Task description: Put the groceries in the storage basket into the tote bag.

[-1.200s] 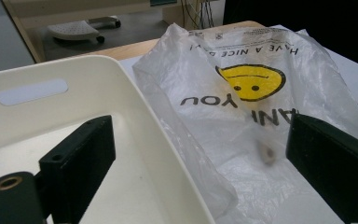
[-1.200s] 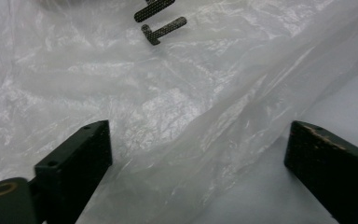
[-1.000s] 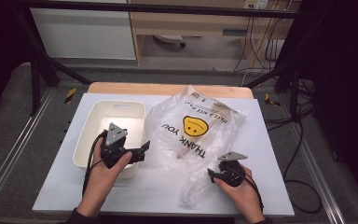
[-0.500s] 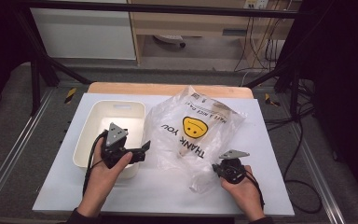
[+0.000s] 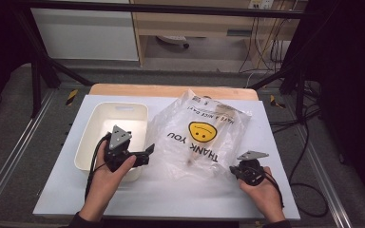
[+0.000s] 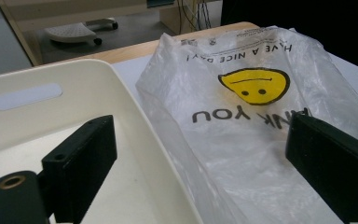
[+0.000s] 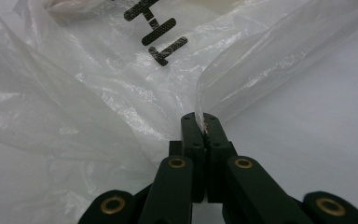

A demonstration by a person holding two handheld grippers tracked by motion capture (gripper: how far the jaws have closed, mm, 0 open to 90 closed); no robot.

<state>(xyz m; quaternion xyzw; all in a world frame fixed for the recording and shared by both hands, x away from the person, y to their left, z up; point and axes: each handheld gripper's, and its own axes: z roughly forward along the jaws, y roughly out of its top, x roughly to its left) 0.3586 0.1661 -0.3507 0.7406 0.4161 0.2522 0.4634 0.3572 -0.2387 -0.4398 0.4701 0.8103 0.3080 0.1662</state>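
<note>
Right gripper pinches the bag edge near right, left gripper gapes wide over the bin; emptying remains.

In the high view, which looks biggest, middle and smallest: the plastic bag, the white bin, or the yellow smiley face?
1. Plastic bag, largest.
2. White bin, somewhat smaller.
3. Yellow smiley face, by far the smallest.

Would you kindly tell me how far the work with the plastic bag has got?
Done: the right gripper is shut on the plastic bag's edge. In hand: the open left gripper hovers over the white bin's rim beside the bag. Left: the bag's contents remain inside it.
</note>
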